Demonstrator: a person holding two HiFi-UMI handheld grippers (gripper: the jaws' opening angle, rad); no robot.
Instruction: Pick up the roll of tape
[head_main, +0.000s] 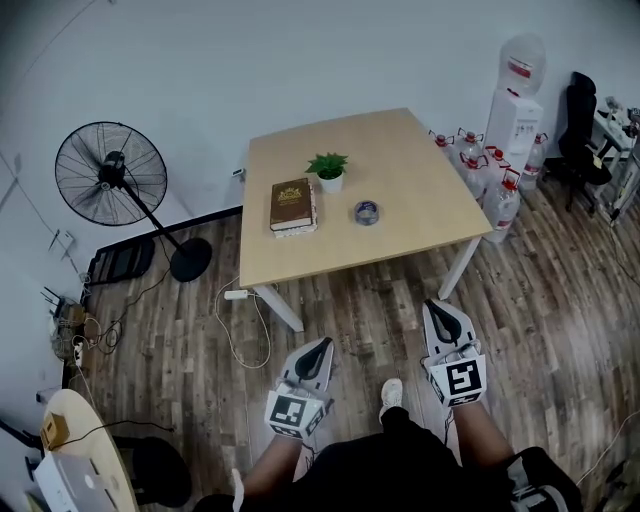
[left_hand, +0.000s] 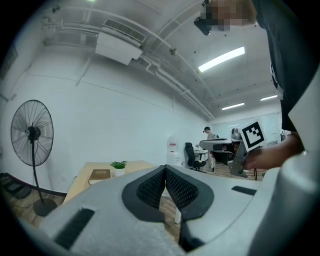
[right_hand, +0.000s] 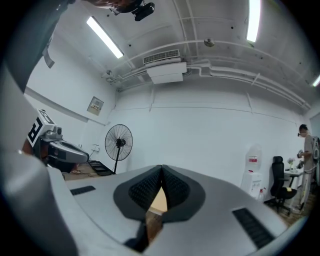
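**Tape waits on the table, both grippers closed**

The small silvery roll of tape (head_main: 366, 212) lies flat near the middle of the light wooden rectangular table (head_main: 420, 150). A brown hardback book (head_main: 293, 205) sits toward the table's left side, and a little green plant in a white pot (head_main: 329, 172) stands toward its far side. The grey left gripper (head_main: 320, 347) and grey right gripper (head_main: 440, 308) hover off the table's near edge, well apart from the tape — each has its jaws pressed together with nothing between them

both grippers level, side by side: left gripper (head_main: 318, 352) closed, empty; right gripper (head_main: 441, 311) closed, empty.

On table (head_main: 420, 170): book (head_main: 292, 204) left | plant (head_main: 329, 170) behind | probable tape roll (head_main: 366, 212) right
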